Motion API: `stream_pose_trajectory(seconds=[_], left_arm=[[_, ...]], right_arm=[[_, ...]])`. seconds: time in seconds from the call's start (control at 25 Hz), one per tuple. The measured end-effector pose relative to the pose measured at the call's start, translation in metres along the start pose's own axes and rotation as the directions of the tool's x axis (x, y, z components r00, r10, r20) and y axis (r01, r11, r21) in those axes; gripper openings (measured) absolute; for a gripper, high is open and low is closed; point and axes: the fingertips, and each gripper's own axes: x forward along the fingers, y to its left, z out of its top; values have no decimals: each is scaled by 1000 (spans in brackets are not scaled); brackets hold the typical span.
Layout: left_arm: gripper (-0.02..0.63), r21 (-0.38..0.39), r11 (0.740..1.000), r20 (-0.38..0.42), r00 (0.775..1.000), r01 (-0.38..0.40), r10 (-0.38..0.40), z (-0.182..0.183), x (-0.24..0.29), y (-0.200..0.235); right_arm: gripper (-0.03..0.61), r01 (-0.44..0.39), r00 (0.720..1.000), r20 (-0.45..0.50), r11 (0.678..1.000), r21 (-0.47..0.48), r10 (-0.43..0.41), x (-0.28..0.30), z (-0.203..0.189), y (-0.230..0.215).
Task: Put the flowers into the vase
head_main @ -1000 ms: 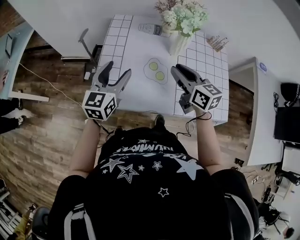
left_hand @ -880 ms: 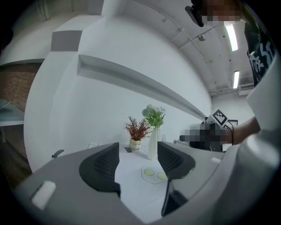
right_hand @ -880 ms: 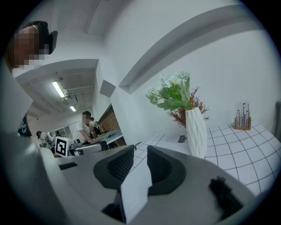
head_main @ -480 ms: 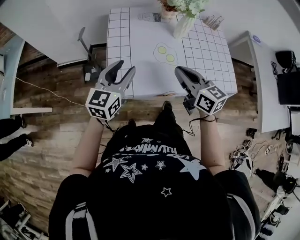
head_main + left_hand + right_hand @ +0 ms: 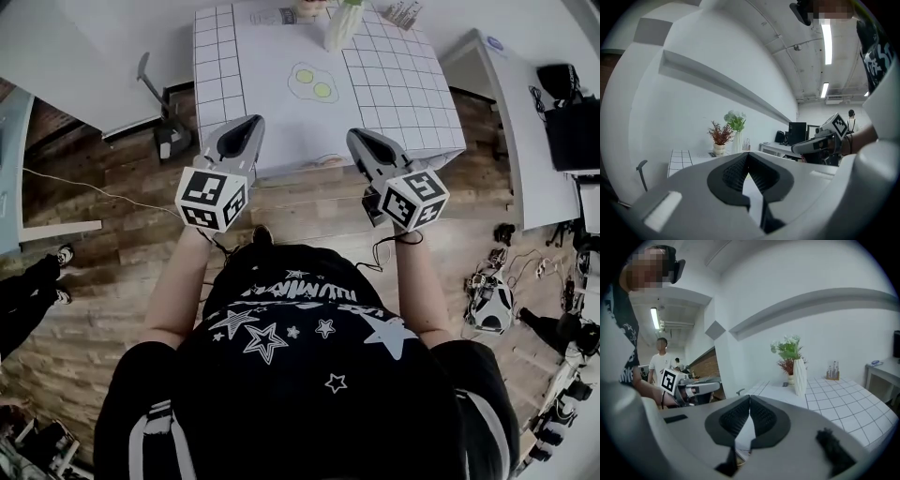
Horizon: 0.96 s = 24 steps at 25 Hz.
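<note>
Head view: the left gripper (image 5: 251, 122) and right gripper (image 5: 356, 137) hang side by side over the near edge of the table (image 5: 403, 112). Both are well apart from the vase (image 5: 339, 28) at the far edge. Both claws have just been closing and are now pinched.

Left gripper view: the jaws meet at the tips with nothing between them. Far ahead the vase stands upright and holds the flowers (image 5: 735, 120). Just beside it is a pot (image 5: 719, 149) with a reddish dry sprig in it.

Right gripper view: the jaws are together and empty. The flowers rise from the vase mouth and the pot sits behind it. A small rack (image 5: 832, 372) to the right holds thin things, too small to tell.

Our judgement: the flowers are already in, so the step in hand is standing off. To do it well, we keep both claws low and near our edge and make no sweep across the table. The vase is tall and narrow, so a brush would likely tip it.
</note>
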Motion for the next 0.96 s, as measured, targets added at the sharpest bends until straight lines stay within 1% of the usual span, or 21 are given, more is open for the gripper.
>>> stream_pose_trajectory(seconds=[0.08, 0.16, 0.28, 0.36, 0.52, 0.64, 0.76, 0.96], left_arm=[[9, 10, 1000, -15, 1000, -6, 6, 6, 10, -7], [9, 9, 1000, -31, 999, -17, 17, 15, 23, -7], [9, 23, 999, -34, 999, -27, 28, 27, 31, -15], [9, 37, 999, -39, 999, -22, 23, 29, 25, -29], [9, 34, 999, -58, 998, -29, 31, 20, 2, -49], [9, 25, 998, -70, 996, -61, 63, 13, -11, -51], [9, 32, 995, -65, 994, -89, 91, 14, -22, -52], [9, 48, 993, -41, 993, -104, 106, 23, -37, -57]], right_arm=[[14, 21, 1000, 18, 999, 25, -21, -3, 9, -8], [12, 39, 999, 14, 998, 48, -40, -1, 21, -20], [12, 53, 998, 15, 996, 66, -54, -8, 30, -26], [12, 54, 998, 16, 996, 70, -55, -19, 27, -21], [12, 54, 998, 13, 995, 87, -55, -38, 17, -9], [12, 37, 999, 13, 996, 83, -38, -45, 15, 0], [12, 32, 999, 7, 997, 69, -32, -52, 15, 5], [12, 23, 999, 22, 998, 60, -25, -61, 21, 17]])
